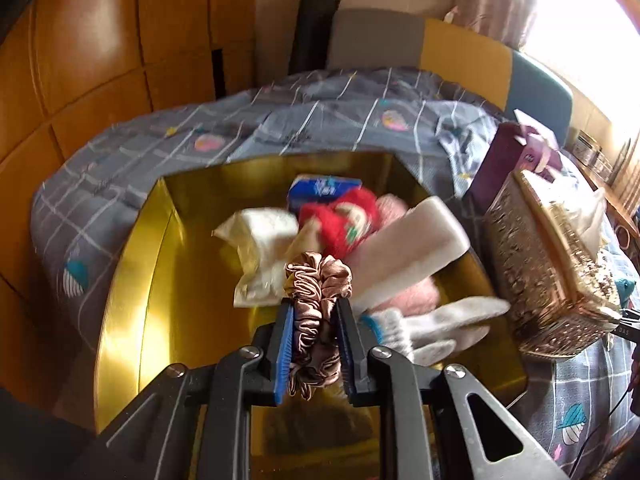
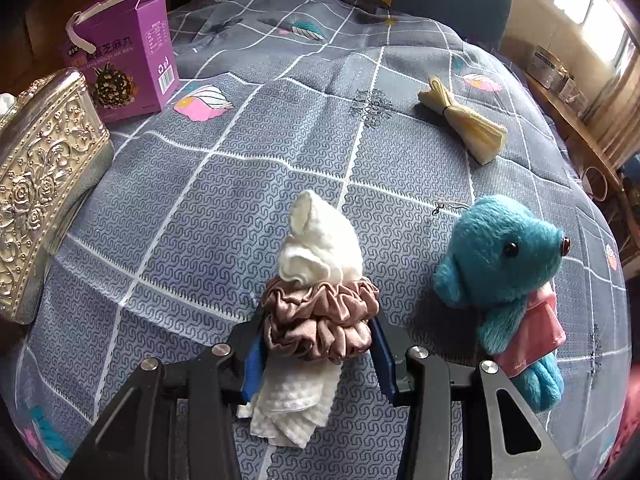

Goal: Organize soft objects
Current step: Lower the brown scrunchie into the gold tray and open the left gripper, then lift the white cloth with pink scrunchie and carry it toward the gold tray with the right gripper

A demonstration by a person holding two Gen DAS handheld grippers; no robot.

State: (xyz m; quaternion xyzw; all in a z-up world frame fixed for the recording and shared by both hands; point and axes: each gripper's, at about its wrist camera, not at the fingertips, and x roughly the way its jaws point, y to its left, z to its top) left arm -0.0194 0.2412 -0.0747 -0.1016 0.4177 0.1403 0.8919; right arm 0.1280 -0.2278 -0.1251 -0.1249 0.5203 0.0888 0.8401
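The left gripper (image 1: 316, 344) pinches a brown scrunchie (image 1: 316, 300) narrowly above the gold box (image 1: 132, 280), so releasing too near the close rim could drop it outside, while the right gripper (image 2: 316, 354) clamps a scrunchie-bound white cloth (image 2: 316, 240) on the bed (image 2: 240, 160).

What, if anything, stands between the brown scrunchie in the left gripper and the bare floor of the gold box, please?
Nothing visible does. The left gripper holds the brown scrunchie over the open gold box. The bare floor lies directly below and to its left; the white cloth, red plush and white glove lie beyond and right.
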